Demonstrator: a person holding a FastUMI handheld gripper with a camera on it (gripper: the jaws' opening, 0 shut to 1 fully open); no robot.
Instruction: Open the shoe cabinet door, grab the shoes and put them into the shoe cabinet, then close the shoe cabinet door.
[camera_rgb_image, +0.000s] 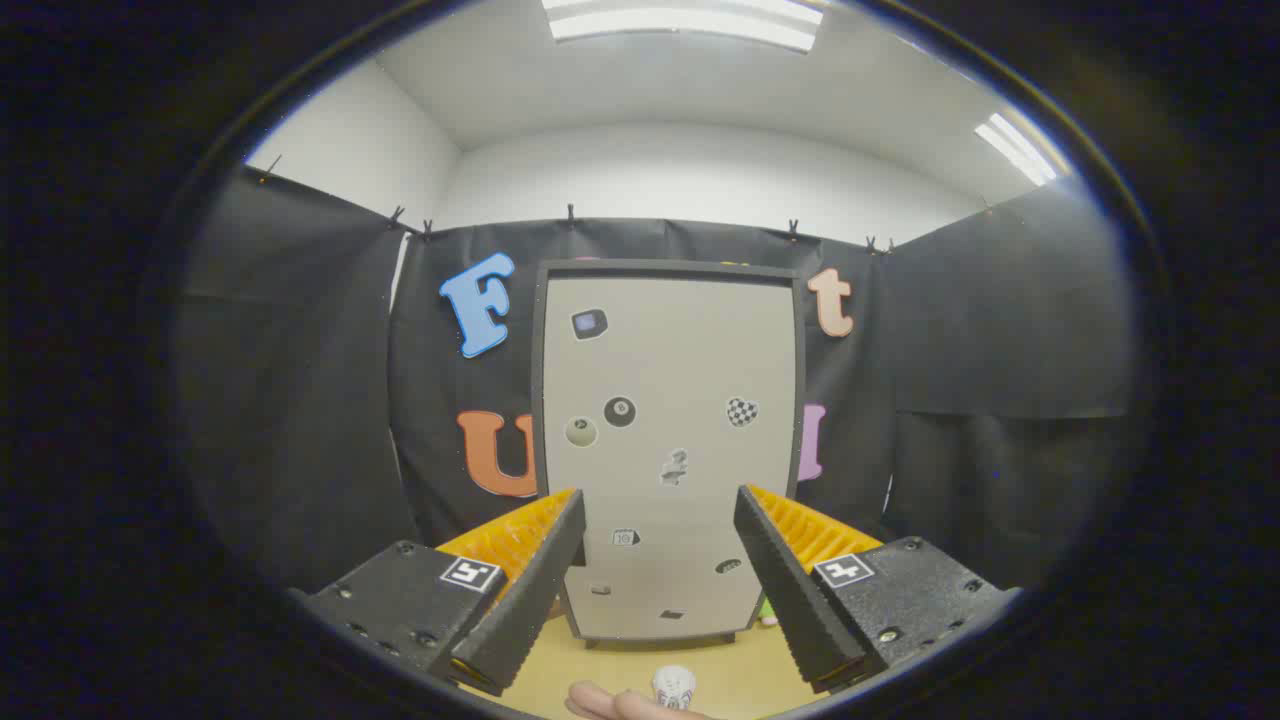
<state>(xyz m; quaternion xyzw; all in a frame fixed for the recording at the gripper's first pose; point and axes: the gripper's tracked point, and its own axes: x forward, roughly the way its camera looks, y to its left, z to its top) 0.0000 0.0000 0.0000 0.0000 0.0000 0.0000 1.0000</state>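
The shoe cabinet (668, 450) stands upright straight ahead, beyond my fingers. It is tall, with a dark frame and a pale grey door that is closed and dotted with several small stickers. My gripper (660, 505) is open, with the lower door showing in the wide gap between the fingers (545, 580). It is some way back from the cabinet and touches nothing. A small white object with a pattern (674, 686) lies on the wooden floor (740, 670) below the fingers, next to a pinkish shape (610, 703); I cannot tell whether these are the shoes.
Black cloth walls (300, 400) close in the booth on the left, right and behind the cabinet. A small bright green thing (767, 607) peeks out at the cabinet's lower right corner. Ceiling lights (685, 20) shine overhead.
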